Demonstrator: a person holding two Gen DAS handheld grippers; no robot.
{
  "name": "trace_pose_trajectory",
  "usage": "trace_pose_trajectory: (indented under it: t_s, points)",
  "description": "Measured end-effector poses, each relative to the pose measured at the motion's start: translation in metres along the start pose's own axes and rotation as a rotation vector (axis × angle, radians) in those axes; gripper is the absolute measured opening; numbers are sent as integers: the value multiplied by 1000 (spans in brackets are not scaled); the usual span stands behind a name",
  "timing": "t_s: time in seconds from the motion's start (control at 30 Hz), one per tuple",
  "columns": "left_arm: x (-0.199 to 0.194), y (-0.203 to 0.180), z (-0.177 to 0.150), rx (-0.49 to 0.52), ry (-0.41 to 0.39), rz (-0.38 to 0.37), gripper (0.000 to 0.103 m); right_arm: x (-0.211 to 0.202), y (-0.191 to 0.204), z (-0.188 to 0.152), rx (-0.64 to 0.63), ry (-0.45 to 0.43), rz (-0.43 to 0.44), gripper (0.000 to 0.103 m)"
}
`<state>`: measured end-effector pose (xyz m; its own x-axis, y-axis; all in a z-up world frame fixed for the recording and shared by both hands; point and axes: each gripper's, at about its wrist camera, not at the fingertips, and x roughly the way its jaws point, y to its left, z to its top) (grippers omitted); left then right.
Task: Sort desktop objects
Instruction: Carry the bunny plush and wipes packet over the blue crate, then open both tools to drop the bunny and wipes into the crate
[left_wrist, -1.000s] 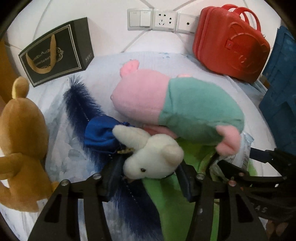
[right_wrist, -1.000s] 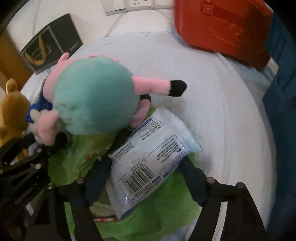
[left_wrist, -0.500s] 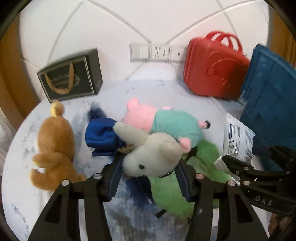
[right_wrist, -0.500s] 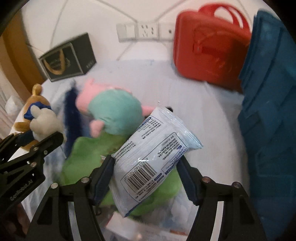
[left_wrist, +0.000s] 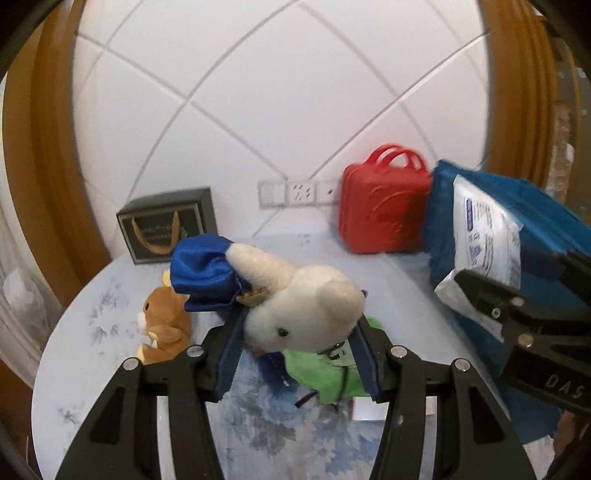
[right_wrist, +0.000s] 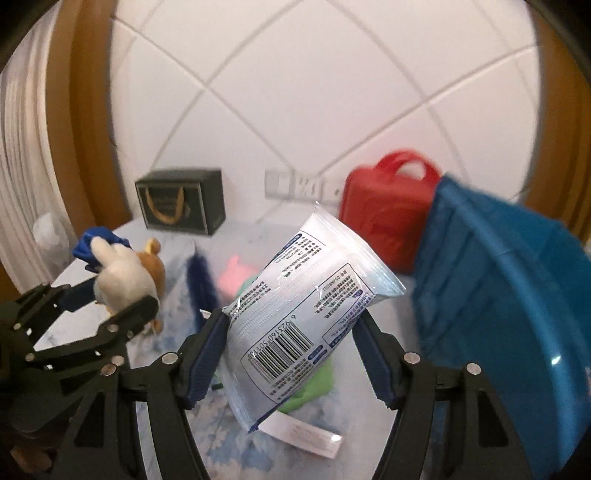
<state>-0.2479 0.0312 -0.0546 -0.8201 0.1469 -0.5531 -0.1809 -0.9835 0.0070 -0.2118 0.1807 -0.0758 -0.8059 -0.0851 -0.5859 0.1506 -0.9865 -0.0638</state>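
My left gripper (left_wrist: 297, 354) is shut on a white plush rabbit (left_wrist: 303, 306) with a blue cloth bow (left_wrist: 205, 273), held high above the table; it also shows in the right wrist view (right_wrist: 122, 280). My right gripper (right_wrist: 291, 354) is shut on a white wet-wipes packet (right_wrist: 306, 306) with a barcode, also raised; the packet shows at the right of the left wrist view (left_wrist: 484, 243). On the table lie a brown plush bear (left_wrist: 166, 321), a pink and teal plush pig (right_wrist: 240, 280), a dark blue feathery strip (right_wrist: 201, 288) and a green cloth (left_wrist: 317, 373).
A blue plastic bin (right_wrist: 509, 306) stands at the right. A red case (left_wrist: 384, 210) and a black gift box (left_wrist: 168, 225) stand against the wall by sockets (left_wrist: 295, 192). A white card (right_wrist: 306, 435) lies near the table's (left_wrist: 92, 354) front.
Both grippers have risen well above the table with their objects. The rabbit came off the pile; the packet lifted off the green cloth toward the blue bin.
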Motion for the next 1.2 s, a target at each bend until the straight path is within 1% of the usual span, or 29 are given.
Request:
trace_pose_trajectory:
  t_s: [0.1, 0.2, 0.3, 0.5, 0.67, 0.77, 0.83, 0.93, 1.03, 1.13, 1.2]
  points:
    - [-24, -17, 3, 27, -34, -40, 53, -41, -11, -2, 16, -49, -52, 69]
    - [-46, -44, 7, 48, -70, -87, 53, -85, -27, -7, 31, -93, -119, 69]
    - [-62, -73, 10, 77, -96, -125, 53, -116, -48, -12, 49, -121, -174, 69]
    - [-96, -156, 13, 132, -157, -192, 53, -176, -115, -34, 88, -167, -268, 69]
    - [-126, -241, 12, 149, -202, -221, 53, -220, -192, -60, 89, -192, -314, 69]
    - [-140, -291, 11, 160, -211, -230, 53, -237, -240, -77, 83, -188, -323, 69]
    - [-147, -328, 10, 174, -220, -221, 53, -246, -270, -90, 67, -179, -334, 69]
    - [-152, -369, 7, 178, -217, -216, 53, -250, -308, -104, 46, -161, -333, 70]
    - [-150, -400, 2, 197, -187, -208, 53, -249, -342, -116, 46, -141, -328, 70]
    - [-145, -425, 2, 206, -163, -198, 53, -250, -365, -126, 53, -138, -305, 70]
    - [-142, -439, 0, 217, -149, -191, 53, -248, -373, -132, 48, -131, -302, 70]
